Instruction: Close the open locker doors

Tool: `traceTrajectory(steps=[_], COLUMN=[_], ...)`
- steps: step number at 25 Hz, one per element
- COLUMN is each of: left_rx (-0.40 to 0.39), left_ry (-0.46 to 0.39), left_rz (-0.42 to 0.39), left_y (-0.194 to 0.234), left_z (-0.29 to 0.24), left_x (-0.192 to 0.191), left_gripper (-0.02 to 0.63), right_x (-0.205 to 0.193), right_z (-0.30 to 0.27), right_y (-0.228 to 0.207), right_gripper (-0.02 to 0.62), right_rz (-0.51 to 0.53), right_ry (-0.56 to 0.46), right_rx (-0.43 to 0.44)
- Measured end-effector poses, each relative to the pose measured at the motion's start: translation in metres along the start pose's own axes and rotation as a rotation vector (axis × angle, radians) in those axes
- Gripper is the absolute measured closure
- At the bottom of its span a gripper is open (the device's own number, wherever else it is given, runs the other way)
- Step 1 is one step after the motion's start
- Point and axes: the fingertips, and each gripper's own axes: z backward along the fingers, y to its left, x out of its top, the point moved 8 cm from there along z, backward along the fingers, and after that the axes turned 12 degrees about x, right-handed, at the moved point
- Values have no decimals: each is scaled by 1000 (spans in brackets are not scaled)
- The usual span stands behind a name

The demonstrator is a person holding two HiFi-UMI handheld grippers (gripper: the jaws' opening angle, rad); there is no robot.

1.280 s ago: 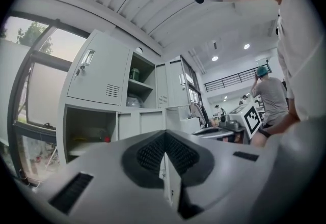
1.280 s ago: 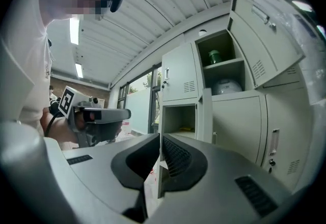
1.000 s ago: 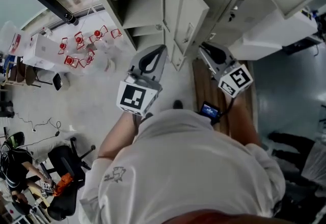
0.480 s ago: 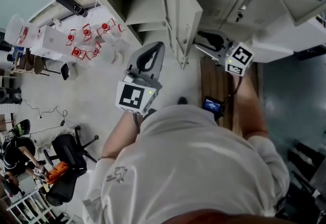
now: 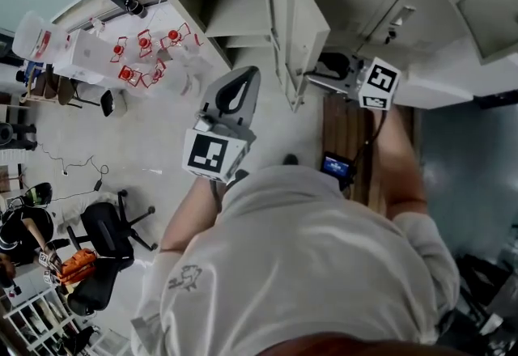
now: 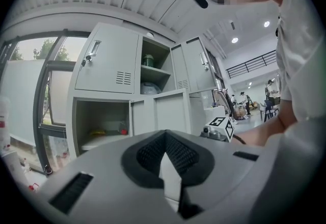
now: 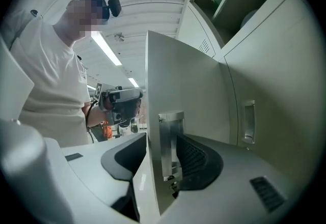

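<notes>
Right gripper (image 7: pixel 160 141) just opened astride door (image 7: pixel 188 90); unseen overhead

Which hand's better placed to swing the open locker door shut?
Right: the right gripper, jaws just opened, straddles the door edge; the left gripper hangs clear of it, empty.

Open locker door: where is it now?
The open locker door stands top centre in the head view, its edge between the right gripper's jaws, which have just been opening.
</notes>
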Motion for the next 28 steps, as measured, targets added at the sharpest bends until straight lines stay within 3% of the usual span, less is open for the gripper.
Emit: traceTrajectory(steps=[11, 16, 21, 28], left_rx=[37, 50, 86, 98], left_ry=[30, 38, 3, -1], left_rz=[-12, -26, 20, 38], left_y=[15, 20, 28, 57], left_z=[-2, 7, 12, 26], left_x=[-3, -5, -4, -14], left_gripper=[606, 606, 606, 606], right_x=[1, 2, 5, 4], right_z=[-22, -35, -57, -95], right_y=[-7, 0, 3, 6], right_gripper=[434, 436, 436, 436], right_rz=[39, 55, 46, 86], right_ry=[-3, -4, -8, -12], right_rx=[70, 38, 0, -117])
